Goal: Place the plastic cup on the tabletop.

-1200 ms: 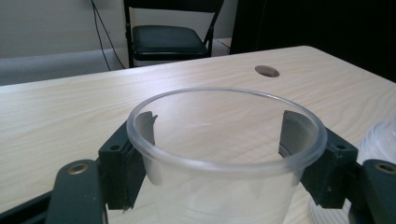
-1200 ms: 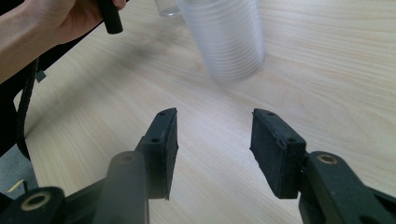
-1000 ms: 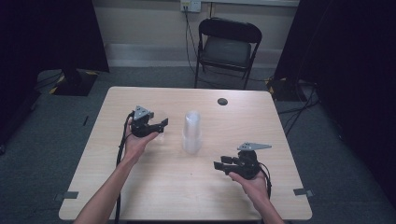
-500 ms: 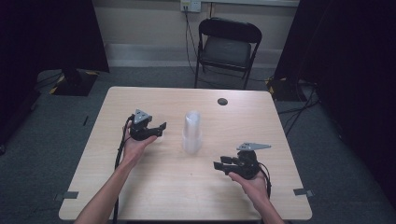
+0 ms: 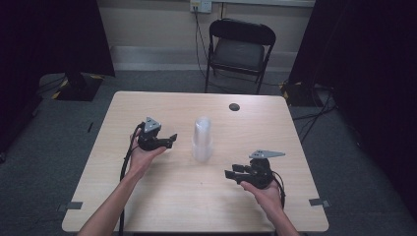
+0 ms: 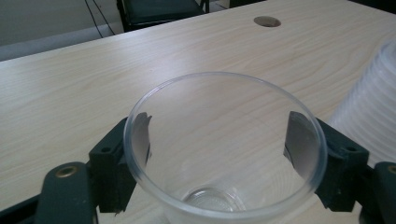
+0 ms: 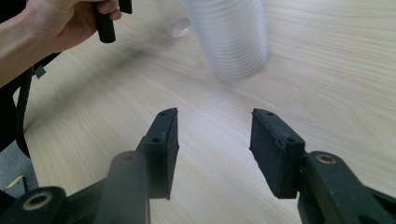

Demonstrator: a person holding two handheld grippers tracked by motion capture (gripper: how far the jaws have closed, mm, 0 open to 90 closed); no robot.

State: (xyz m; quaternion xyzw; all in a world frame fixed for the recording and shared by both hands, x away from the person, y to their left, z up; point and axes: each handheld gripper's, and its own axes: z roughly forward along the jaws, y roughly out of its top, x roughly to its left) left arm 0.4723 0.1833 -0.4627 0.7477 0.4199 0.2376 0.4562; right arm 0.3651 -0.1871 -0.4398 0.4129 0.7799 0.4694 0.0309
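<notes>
**Clear cup between left jaws, right gripper idle**

Left gripper (image 5: 169, 142) held low over the table (image 5: 147, 206), palm beneath, pointing at the stack of plastic cups (image 5: 202, 139). One clear plastic cup (image 6: 224, 149) upright between its black jaws, which have just been opening; pads flanking the wall, contact impossible to tell. Right gripper (image 5: 229, 173) resting near the table's front right, aimed left, jaws apart on nothing, well short of the stack.
</notes>
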